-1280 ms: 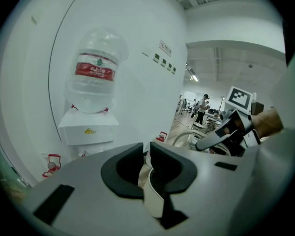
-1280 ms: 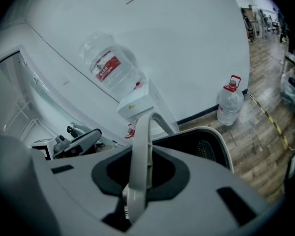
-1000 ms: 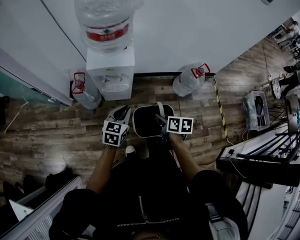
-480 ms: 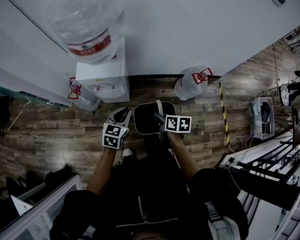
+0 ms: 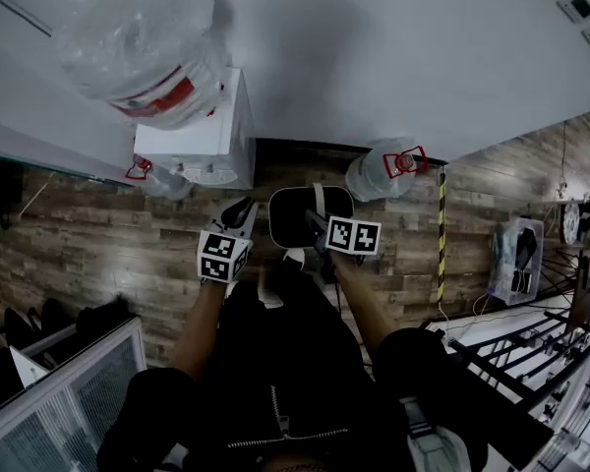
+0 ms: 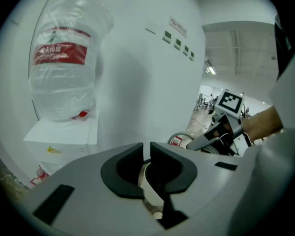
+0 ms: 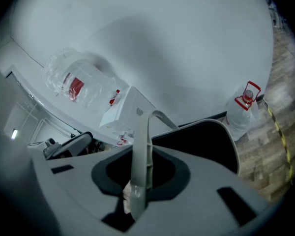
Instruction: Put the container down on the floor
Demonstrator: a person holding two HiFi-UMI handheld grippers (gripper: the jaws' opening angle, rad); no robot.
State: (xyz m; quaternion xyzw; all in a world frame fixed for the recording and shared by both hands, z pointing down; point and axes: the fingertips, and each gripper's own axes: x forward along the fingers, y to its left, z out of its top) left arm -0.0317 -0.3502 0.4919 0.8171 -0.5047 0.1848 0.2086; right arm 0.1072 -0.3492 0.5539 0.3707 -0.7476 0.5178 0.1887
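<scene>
Your right hand-held gripper (image 5: 317,227) grasps the container's (image 5: 297,214) handle (image 7: 140,161); your left hand-held gripper (image 5: 243,210) is clenched, empty. Ahead: one dispenser (image 5: 202,150), one bottle (image 5: 138,37) atop it, two bottles (image 5: 379,173) on the floor (image 5: 79,254).

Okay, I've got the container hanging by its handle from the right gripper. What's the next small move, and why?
Probably lower the right gripper straight down with its jaws closed. They clamp the handle, and the container appears to hang above the wooden floor rather than rest on it, so it should come down onto the boards before any release.
</scene>
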